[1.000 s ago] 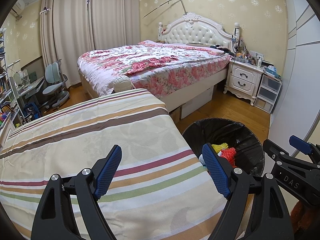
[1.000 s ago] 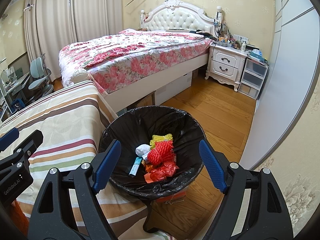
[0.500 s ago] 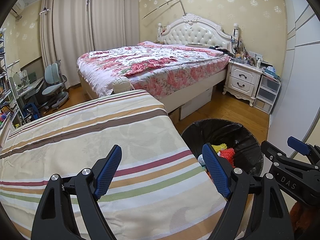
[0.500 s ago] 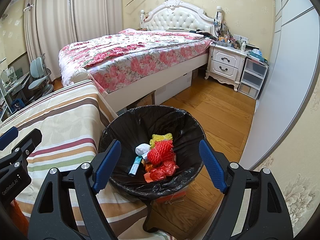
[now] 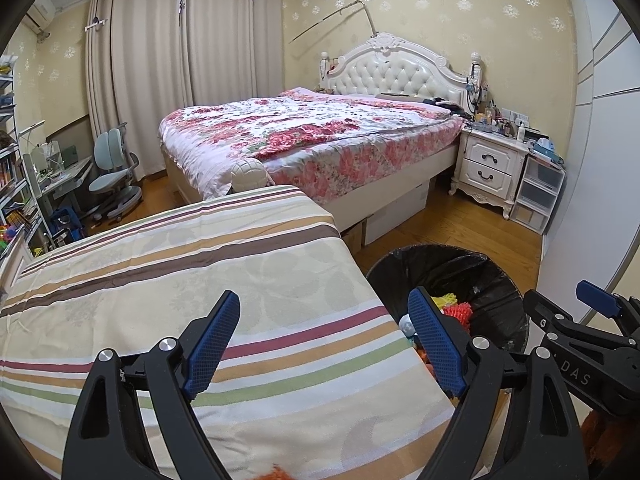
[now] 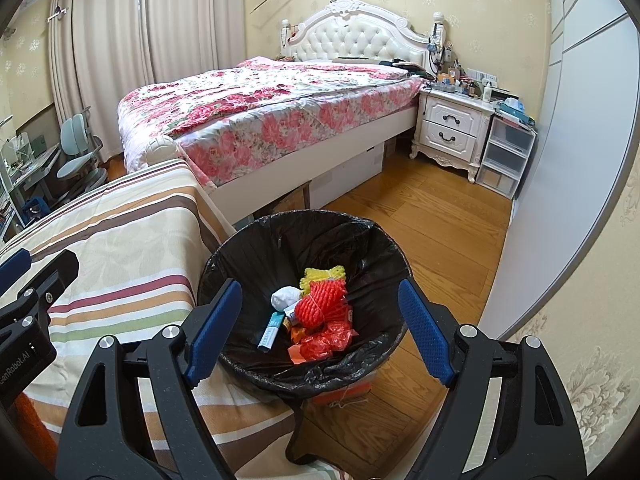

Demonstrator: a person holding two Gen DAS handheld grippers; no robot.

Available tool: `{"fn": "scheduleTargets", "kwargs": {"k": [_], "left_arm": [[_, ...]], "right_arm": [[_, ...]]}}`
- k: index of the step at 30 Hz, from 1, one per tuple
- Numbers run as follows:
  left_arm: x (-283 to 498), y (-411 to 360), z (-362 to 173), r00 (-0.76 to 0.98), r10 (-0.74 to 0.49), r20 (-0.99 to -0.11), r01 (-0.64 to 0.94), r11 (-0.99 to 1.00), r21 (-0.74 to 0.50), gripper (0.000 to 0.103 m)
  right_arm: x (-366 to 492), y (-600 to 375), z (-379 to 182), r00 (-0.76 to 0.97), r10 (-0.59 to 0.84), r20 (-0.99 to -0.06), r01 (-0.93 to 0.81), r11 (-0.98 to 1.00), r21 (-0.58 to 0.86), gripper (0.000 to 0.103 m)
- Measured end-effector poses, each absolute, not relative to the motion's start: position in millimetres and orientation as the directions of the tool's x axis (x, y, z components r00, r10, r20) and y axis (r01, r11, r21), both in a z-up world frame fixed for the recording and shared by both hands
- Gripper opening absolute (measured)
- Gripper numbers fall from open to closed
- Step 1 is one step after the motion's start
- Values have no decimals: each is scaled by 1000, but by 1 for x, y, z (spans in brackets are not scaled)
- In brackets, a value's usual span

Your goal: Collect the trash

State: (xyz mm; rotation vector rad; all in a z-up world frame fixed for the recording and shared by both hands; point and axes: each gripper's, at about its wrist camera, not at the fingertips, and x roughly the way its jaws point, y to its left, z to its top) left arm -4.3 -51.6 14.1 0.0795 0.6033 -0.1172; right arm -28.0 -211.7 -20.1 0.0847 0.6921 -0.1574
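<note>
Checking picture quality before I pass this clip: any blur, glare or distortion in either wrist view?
Left wrist: sharp, evenly lit, strong fisheye bending of the curtains, dark corner vignette. Right wrist: equally sharp, trash bin contents readable, wardrobe door bowed by the lens, mild sheen on it, no harsh glare.

Black clamp-style frames on left gripper [image 5: 324,338] and right gripper [image 6: 320,328], blue cross-hatched pads [image 6: 424,328], silver rivets, white lettering
</note>
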Motion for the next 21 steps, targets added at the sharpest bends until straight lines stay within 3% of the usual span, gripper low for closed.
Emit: {"fn": "scheduleTargets", "kwargs": {"k": [21], "left_arm": [[3,-37,10,817,-72,-573,112,993,35,85]], "right_arm": [[-30,-199,-19,759,-94,-645,141,990,22,79]]}}
